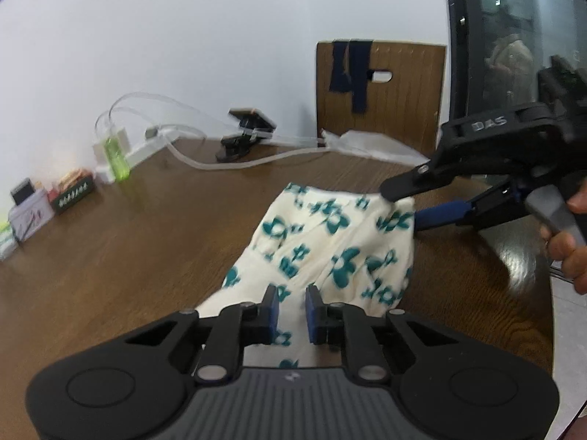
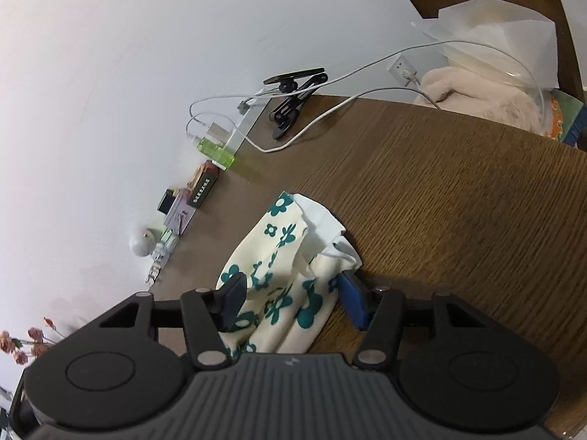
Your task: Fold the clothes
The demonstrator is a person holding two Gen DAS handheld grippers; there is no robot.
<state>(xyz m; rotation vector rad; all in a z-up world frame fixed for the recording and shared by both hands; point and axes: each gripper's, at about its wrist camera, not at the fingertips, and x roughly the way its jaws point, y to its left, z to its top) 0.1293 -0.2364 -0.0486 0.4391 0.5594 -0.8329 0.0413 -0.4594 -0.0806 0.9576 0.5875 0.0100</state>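
Note:
A cream garment with teal flowers lies bunched on the brown wooden table. My left gripper hovers at its near end, with the blue pads a narrow gap apart and fabric showing between them; it is open. My right gripper comes in from the right with a person's hand on its handle, jaws open astride the garment's far right corner. In the right wrist view the garment runs between the widely spread fingers of the right gripper, one corner turned over to show its white inside.
Along the wall stand a black phone clamp, a green bottle, white cables and small boxes. A wooden chair back with dark cloth over it rises behind the table. A pink fluffy garment and a plastic bag sit at the far corner.

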